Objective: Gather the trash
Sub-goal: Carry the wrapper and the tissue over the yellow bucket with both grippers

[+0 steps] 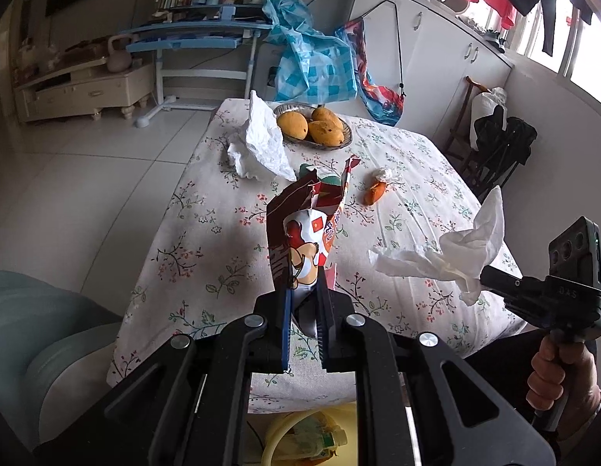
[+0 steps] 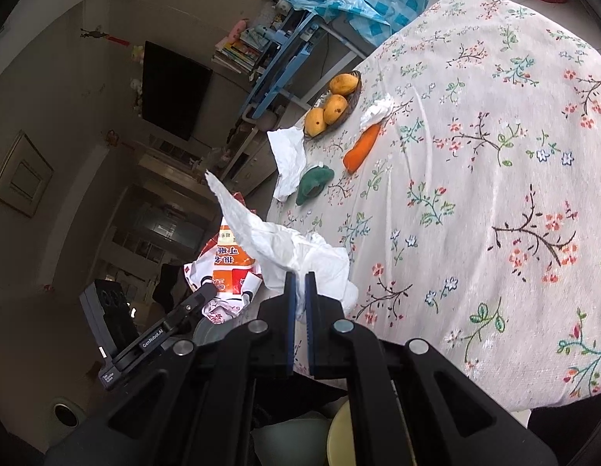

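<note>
My left gripper [image 1: 305, 291] is shut on a red and white snack wrapper [image 1: 304, 229] and holds it above the near edge of the floral table [image 1: 207, 233]. My right gripper [image 2: 299, 277] is shut on a crumpled white tissue [image 2: 285, 244], held off the table's edge; it also shows in the left wrist view [image 1: 455, 256]. The wrapper shows in the right wrist view [image 2: 226, 268]. On the table lie another crumpled white paper [image 1: 261, 139], an orange carrot piece with a tissue [image 1: 376, 188] and a green avocado-shaped piece [image 2: 314, 182].
A basket of mangoes [image 1: 314, 126] stands at the table's far end. A yellow bin [image 1: 312, 435] with trash sits on the floor below the near edge. A dark chair [image 1: 494, 147] stands to the right, a blue desk [image 1: 199, 35] and blue bags behind.
</note>
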Tool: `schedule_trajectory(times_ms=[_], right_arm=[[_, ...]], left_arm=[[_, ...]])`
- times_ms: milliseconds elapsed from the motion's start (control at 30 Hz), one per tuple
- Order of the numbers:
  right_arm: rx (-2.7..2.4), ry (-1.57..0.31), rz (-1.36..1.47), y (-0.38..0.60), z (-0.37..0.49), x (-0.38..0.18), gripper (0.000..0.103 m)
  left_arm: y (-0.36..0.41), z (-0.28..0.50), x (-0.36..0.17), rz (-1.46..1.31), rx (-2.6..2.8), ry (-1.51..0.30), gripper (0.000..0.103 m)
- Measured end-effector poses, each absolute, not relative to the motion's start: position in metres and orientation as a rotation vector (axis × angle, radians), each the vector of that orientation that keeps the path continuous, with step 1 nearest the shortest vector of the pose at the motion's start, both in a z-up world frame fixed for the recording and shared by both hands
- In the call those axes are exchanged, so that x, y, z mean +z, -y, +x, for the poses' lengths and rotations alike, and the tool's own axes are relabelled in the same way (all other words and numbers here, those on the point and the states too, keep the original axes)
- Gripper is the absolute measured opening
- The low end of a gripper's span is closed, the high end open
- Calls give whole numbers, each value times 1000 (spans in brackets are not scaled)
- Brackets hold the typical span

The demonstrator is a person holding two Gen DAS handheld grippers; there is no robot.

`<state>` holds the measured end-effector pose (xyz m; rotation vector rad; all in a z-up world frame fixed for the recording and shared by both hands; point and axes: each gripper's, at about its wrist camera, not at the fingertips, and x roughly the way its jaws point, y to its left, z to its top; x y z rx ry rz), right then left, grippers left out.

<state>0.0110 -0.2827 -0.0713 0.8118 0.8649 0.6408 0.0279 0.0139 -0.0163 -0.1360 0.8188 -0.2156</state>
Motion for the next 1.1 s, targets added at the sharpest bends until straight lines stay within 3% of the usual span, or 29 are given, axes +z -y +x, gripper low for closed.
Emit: schedule_trajectory(times_ms=[533, 967, 1100], right_arm=[[751, -916, 786, 261, -12, -75, 5], [829, -1275, 458, 199, -65, -116, 5], [798, -1364, 272, 178, -75, -132, 12]], left_arm=[[-7, 21, -13, -104, -216, -808, 11], [0, -4, -19, -99, -249, -824, 11], [7, -19, -25, -74, -257, -854, 11]])
